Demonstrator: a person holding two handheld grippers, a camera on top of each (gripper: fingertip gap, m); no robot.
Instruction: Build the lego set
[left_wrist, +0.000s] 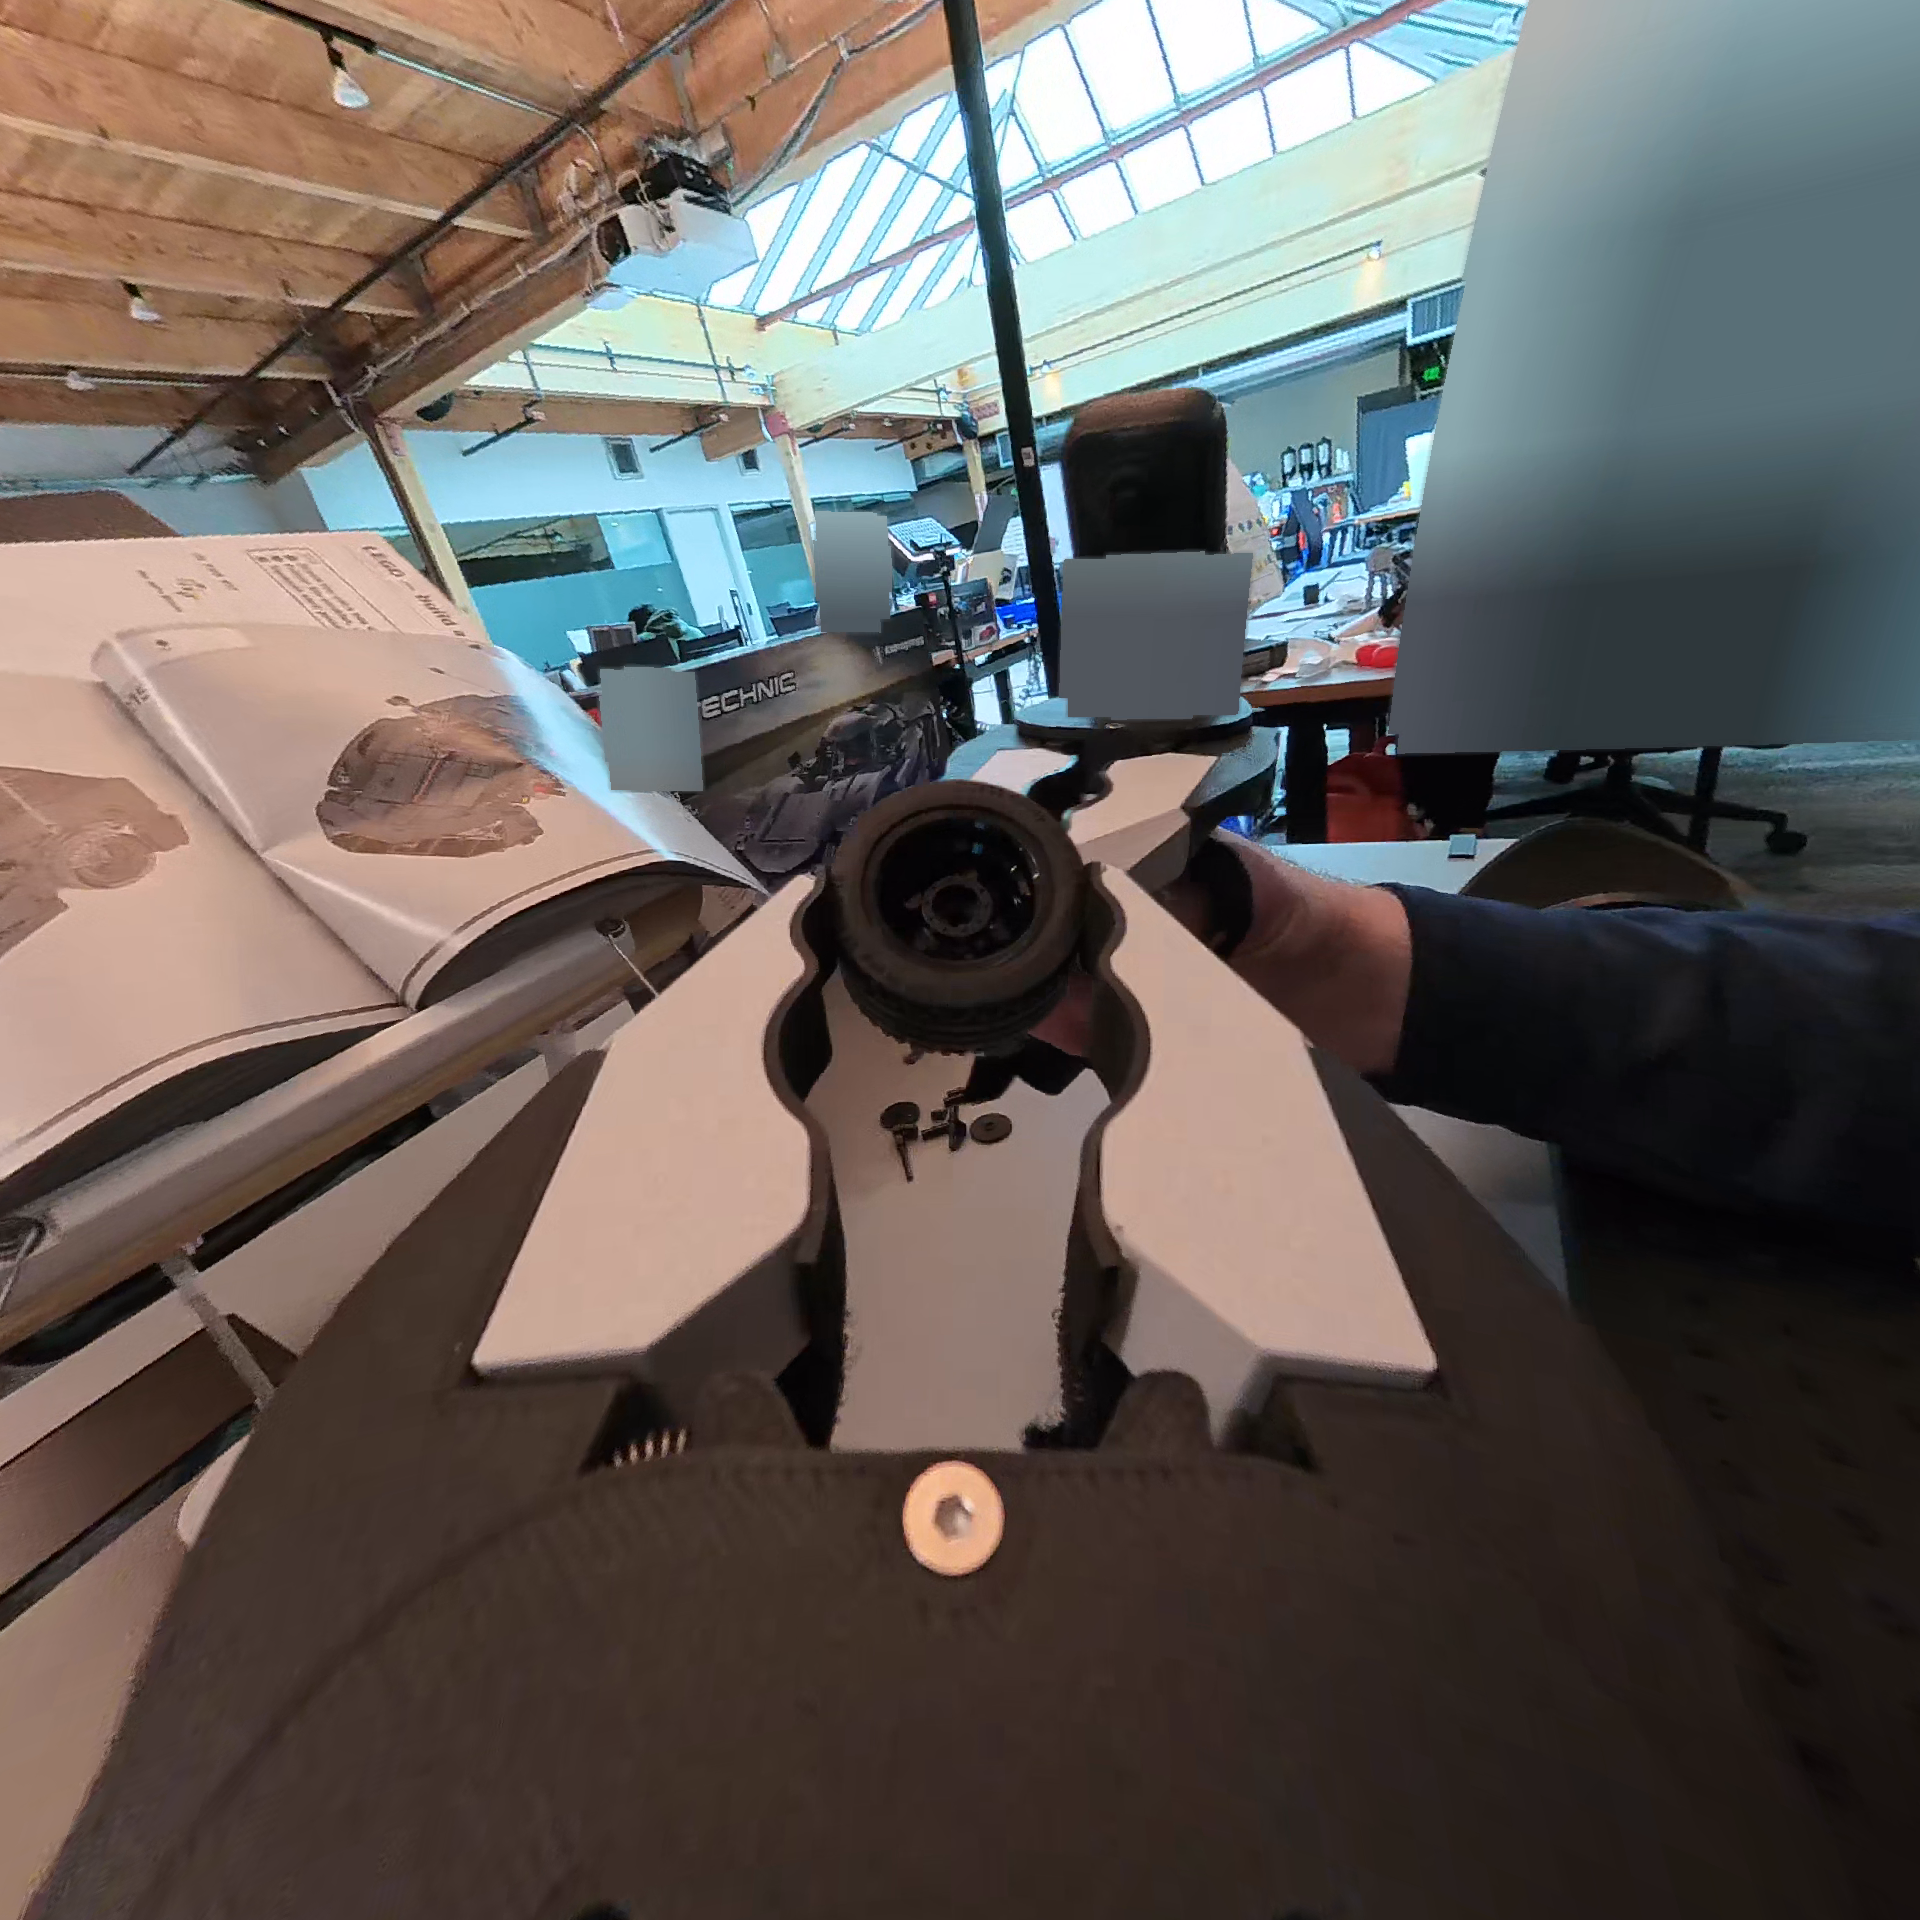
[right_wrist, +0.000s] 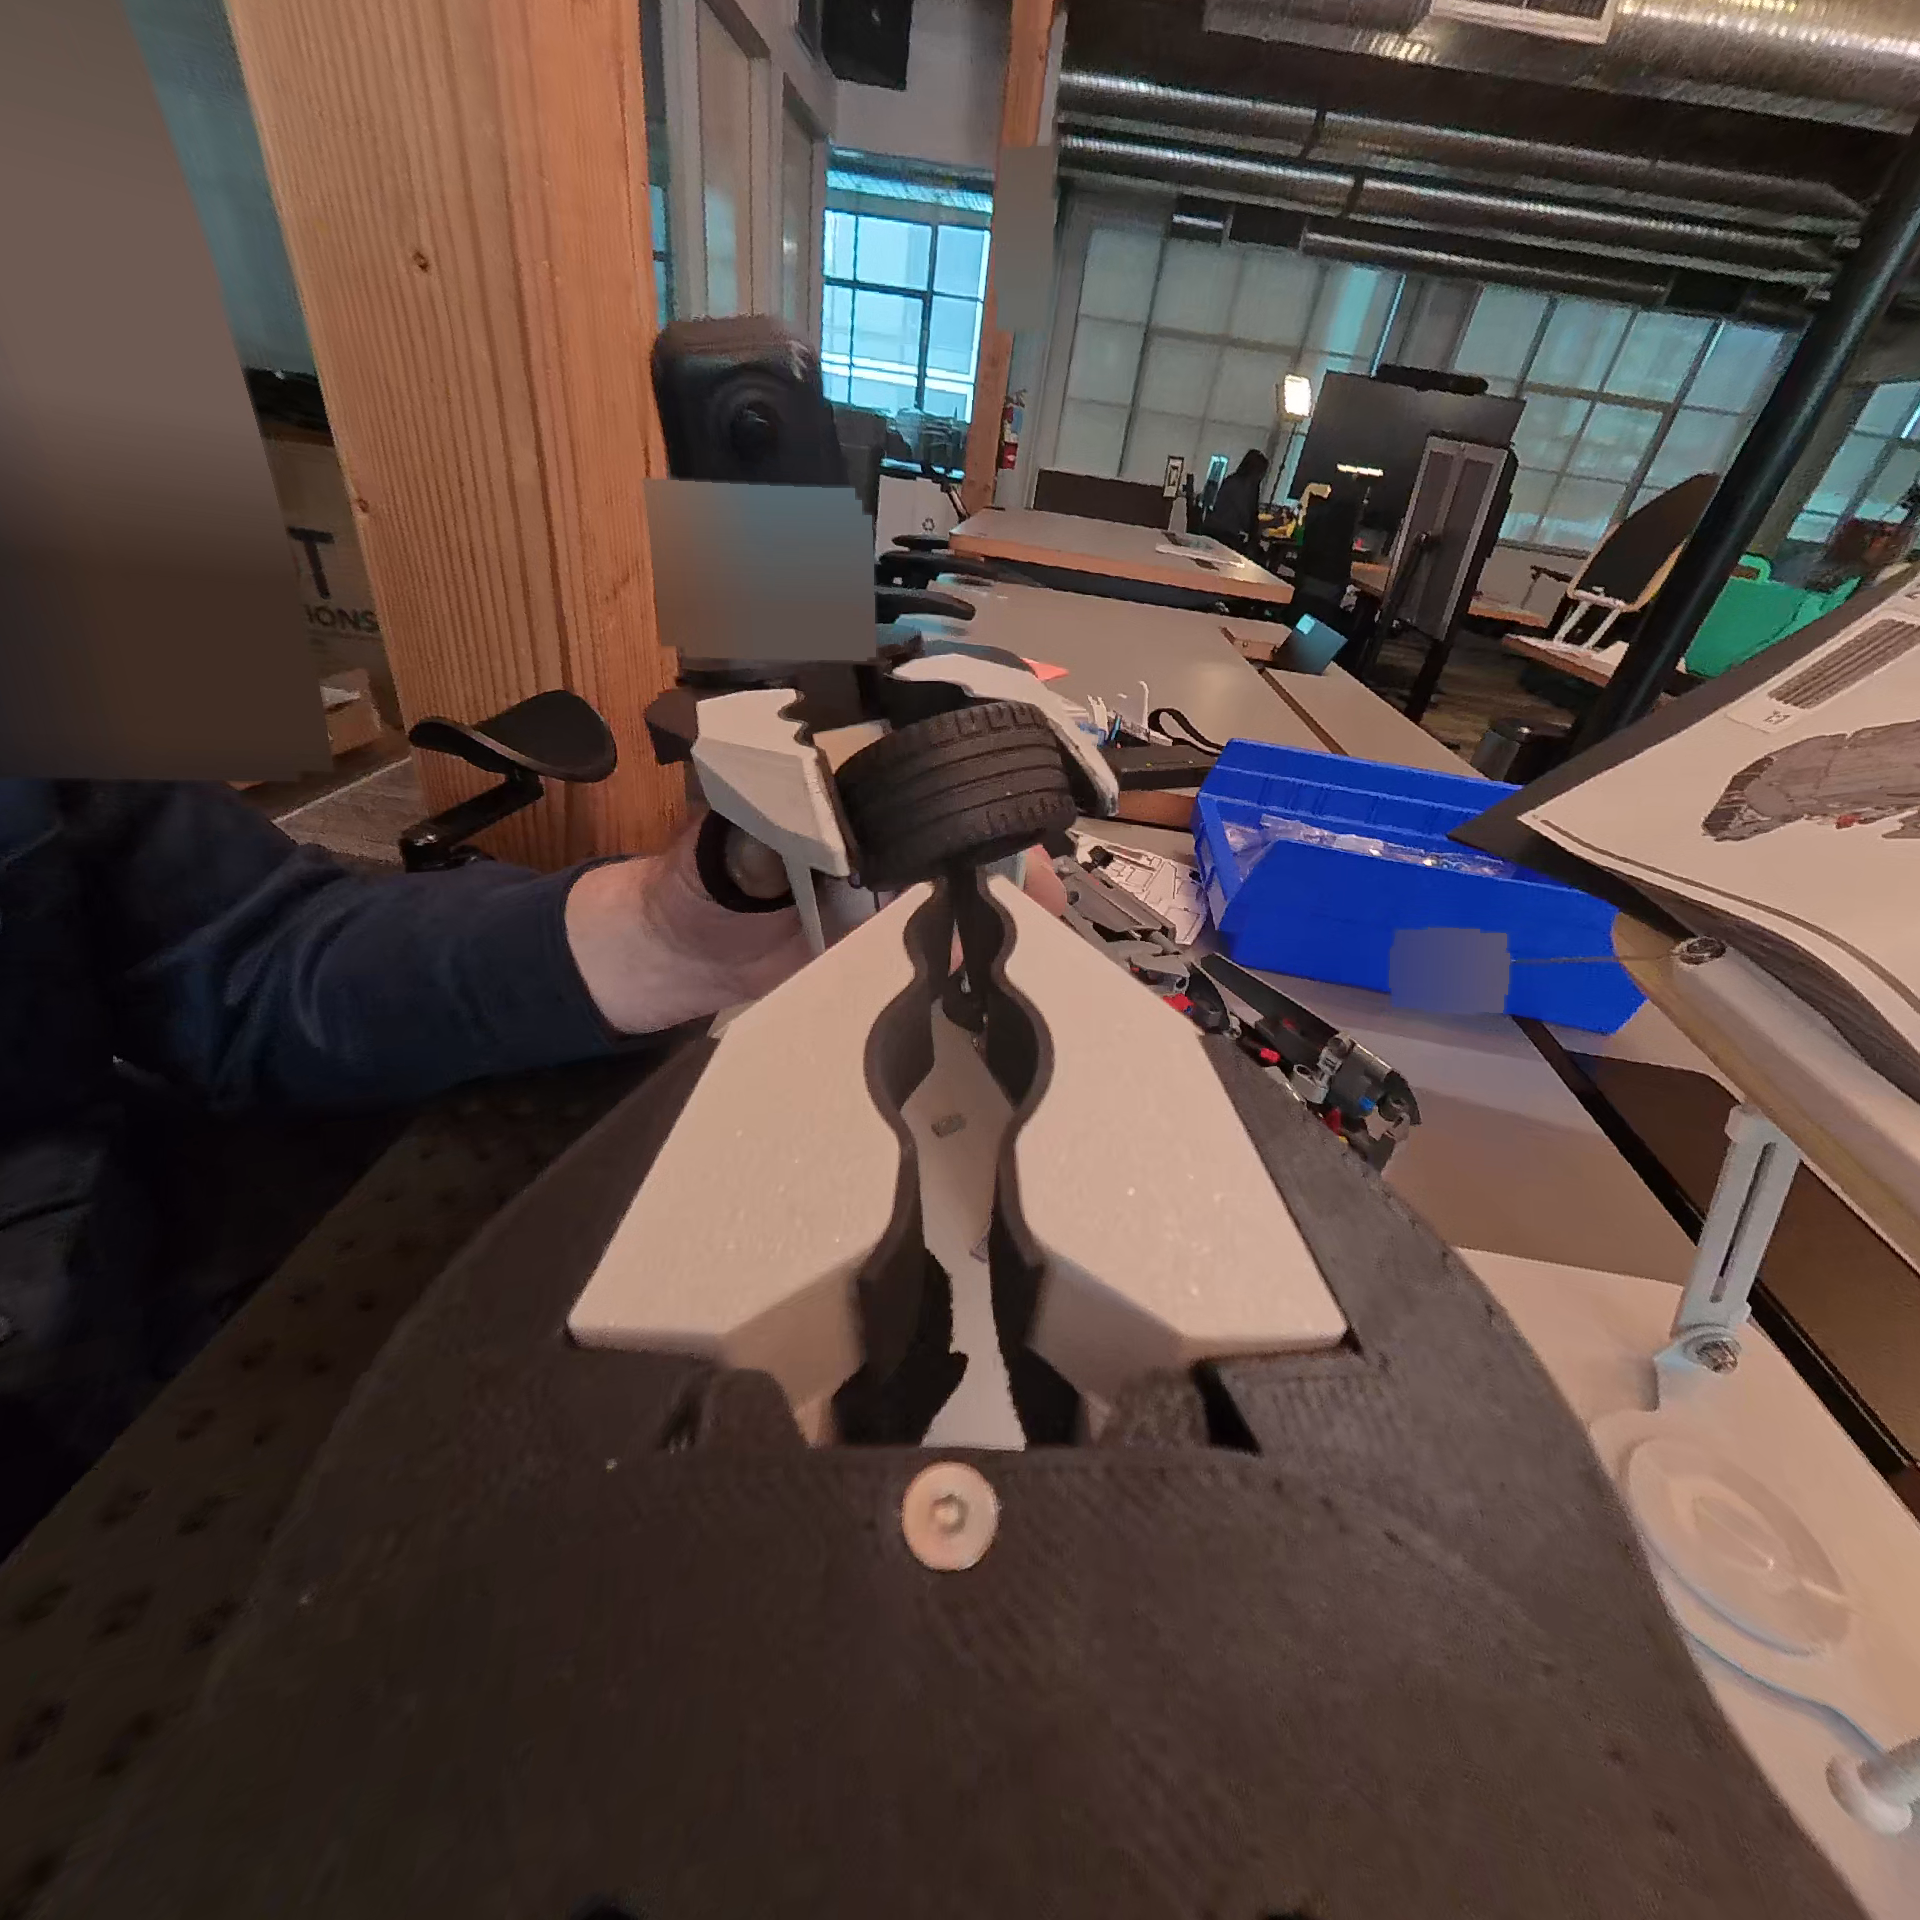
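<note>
With the wheel (left_wrist: 954, 920) held above the tabletop (left_wrist: 956, 1278) between the left gripper's (left_wrist: 961, 914) fingers, and the right gripper's (right_wrist: 961, 940) fingers narrowed on a thin dark piece, seemingly an axle (right_wrist: 966, 961), just beneath it, the mating wanted both grips steady and the piece lined squarely with the hub.

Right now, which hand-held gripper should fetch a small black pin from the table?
Right hand-held gripper: it grips only a thin black part, though that would need setting down. The left is clamped around the wheel.
</note>
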